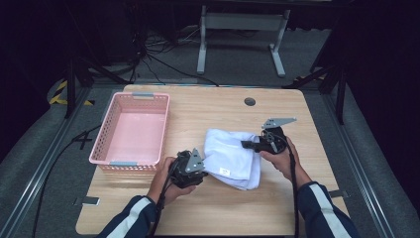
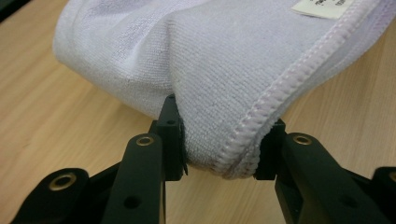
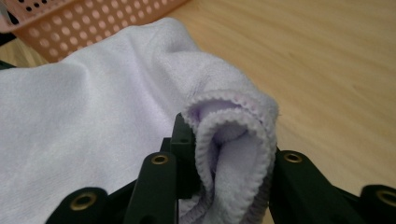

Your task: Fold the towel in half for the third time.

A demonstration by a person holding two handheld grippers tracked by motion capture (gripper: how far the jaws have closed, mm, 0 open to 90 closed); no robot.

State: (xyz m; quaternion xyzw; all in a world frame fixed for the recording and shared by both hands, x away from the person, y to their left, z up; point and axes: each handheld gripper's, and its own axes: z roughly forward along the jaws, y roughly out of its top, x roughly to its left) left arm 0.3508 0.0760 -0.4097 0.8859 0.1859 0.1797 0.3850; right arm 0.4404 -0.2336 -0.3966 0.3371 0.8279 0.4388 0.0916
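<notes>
Jaws on towel (image 1: 232, 156); pink basket (image 1: 131, 130) bare.

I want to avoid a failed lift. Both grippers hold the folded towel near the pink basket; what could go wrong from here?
1. The left gripper pinches only the hemmed edge of the towel, so the cloth may slip out.
2. The right gripper clamps a bunched fold; inner layers could slide free and the towel unfold.
3. The sagging middle might catch on the rim of the basket.

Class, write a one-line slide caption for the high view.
Two hand-held grippers, left gripper and right gripper, pinch a white towel beside a pink basket.
</notes>
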